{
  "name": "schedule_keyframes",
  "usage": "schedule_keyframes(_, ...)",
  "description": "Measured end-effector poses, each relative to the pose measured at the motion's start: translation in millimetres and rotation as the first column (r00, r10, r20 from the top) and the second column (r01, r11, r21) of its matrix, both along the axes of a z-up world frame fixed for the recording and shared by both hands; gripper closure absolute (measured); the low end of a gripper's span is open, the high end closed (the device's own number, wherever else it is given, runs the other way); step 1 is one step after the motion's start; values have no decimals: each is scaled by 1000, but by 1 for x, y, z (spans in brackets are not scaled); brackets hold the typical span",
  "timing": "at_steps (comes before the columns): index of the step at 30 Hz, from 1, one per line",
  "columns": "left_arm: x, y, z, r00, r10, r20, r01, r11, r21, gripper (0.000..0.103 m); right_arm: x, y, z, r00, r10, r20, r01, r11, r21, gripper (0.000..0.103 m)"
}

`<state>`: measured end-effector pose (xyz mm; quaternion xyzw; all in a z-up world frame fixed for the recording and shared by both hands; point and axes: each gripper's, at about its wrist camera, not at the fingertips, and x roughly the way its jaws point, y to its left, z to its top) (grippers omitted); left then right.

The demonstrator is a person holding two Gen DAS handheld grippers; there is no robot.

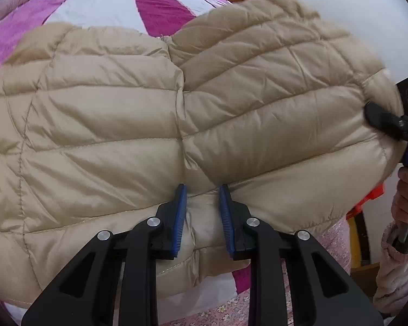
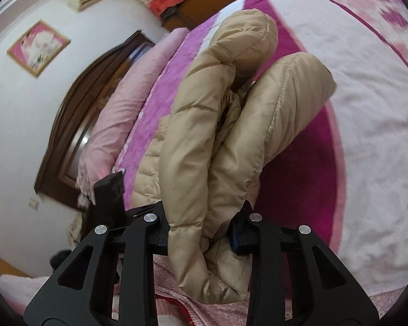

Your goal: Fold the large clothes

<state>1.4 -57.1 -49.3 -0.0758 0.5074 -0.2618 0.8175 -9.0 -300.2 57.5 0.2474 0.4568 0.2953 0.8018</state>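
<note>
- Risk: slick puffy shell slipping out of right gripper (image 2: 204, 231), clamped on thick bunched edge; fold springing back open.
- Left gripper (image 1: 203, 217): part open, pinching near hem, grip shallow.
- Count: one beige down jacket (image 1: 108, 125) spread on one pink striped bedspread (image 1: 155, 2); two grippers.

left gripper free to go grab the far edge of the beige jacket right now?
Probably not. The left gripper is clamped on a fold of the beige jacket at its near edge, and the right gripper holds another bunch, so it must release first.
</note>
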Motion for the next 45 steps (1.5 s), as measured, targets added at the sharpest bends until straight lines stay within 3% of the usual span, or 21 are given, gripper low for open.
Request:
schedule_keyframes(6, 2, 6, 0, 1000, 16, 4, -16, 1000, -9, 78, 9, 25, 14, 999, 48, 3, -47, 996, -76, 74)
schedule_keyframes(12, -20, 18, 26, 997, 22, 73, -23, 999, 23, 78, 16, 36, 28, 998, 61, 4, -60, 991, -117, 74)
schedule_keyframes(15, -19, 26, 12, 999, 40, 33, -42, 998, 39, 81, 17, 48, 34, 997, 76, 5, -74, 987, -142, 74)
schedule_keyframes(19, -15, 33, -1, 997, 78, -7, -78, 997, -6, 83, 17, 71, 42, 995, 98, 9, -95, 980, -177, 74)
schedule_keyframes(24, -34, 41, 23, 992, 92, 86, -96, 994, 47, 82, 19, 92, 50, 995, 101, 8, -98, 973, -207, 74)
schedule_keyframes(35, -36, 124, 60, 984, 125, 128, -142, 981, 130, 80, 29, 126, 56, 994, 108, -20, -109, 960, -257, 74)
schedule_keyframes(45, -15, 195, 56, 963, 242, 119, -257, 956, 140, 80, 42, 211, 49, 977, 201, -68, -212, 899, -383, 73)
